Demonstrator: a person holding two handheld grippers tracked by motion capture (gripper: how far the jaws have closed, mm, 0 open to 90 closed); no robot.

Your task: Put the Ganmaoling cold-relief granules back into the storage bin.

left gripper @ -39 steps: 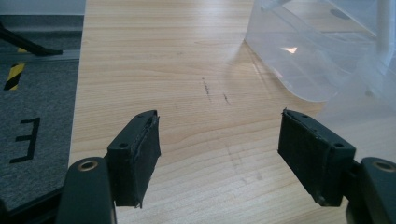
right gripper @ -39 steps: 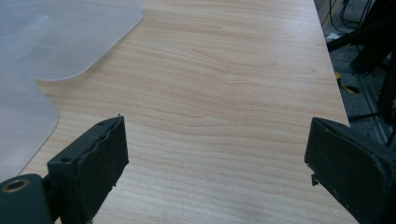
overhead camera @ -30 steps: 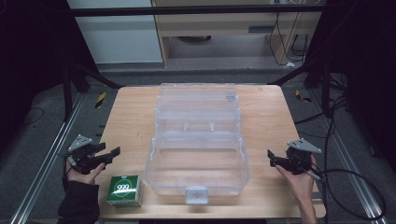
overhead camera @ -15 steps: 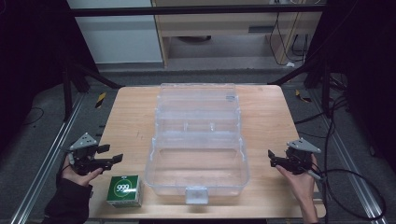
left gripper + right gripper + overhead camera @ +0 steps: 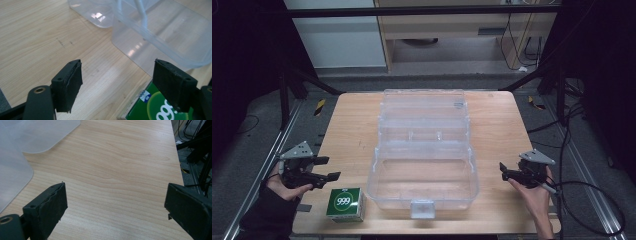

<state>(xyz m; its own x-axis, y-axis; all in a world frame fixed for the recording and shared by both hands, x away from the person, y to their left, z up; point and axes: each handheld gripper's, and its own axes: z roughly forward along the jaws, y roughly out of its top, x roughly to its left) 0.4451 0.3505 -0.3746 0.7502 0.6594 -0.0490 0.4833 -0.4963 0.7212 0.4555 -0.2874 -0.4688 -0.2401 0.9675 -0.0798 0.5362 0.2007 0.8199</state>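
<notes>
Glossy green cardboard box beside clear plastic case.

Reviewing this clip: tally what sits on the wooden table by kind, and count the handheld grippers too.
Clear plastic organiser case, lid open: 1
Green box marked 999: 1
Handheld grippers: 2, the left gripper and the right gripper, both with nothing between the jaws
Total: 4

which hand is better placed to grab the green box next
Left. The left gripper hovers with open jaws right beside the small green cardboard box; the right gripper sits across the clear plastic case.
</notes>
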